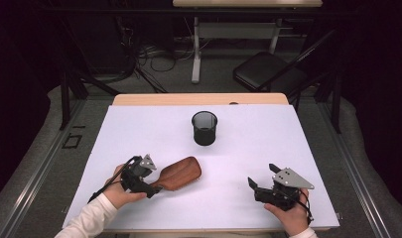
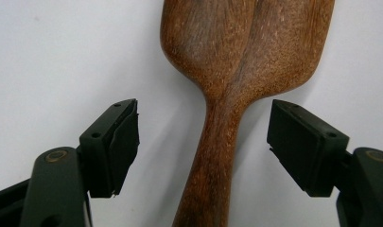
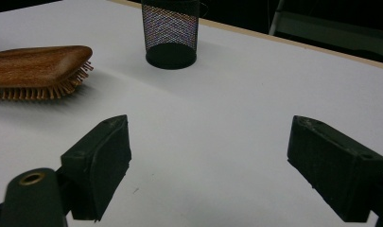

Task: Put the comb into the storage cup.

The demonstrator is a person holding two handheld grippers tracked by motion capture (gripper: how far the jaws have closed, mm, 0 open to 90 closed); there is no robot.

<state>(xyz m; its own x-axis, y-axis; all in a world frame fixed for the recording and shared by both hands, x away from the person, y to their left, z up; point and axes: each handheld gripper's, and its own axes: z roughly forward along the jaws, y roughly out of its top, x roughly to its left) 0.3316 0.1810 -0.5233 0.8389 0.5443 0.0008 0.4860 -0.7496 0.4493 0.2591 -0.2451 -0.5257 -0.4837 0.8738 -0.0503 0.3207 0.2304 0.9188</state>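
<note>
Left gripper (image 2: 203, 146) stands spread, the brush (image 2: 241, 71) handle between its jaws, untouched; right gripper (image 3: 208, 161) spread over bare table (image 3: 255, 94)

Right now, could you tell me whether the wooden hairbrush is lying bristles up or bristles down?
Bristles down: the wooden hairbrush rests on the table with its smooth back up.
</note>
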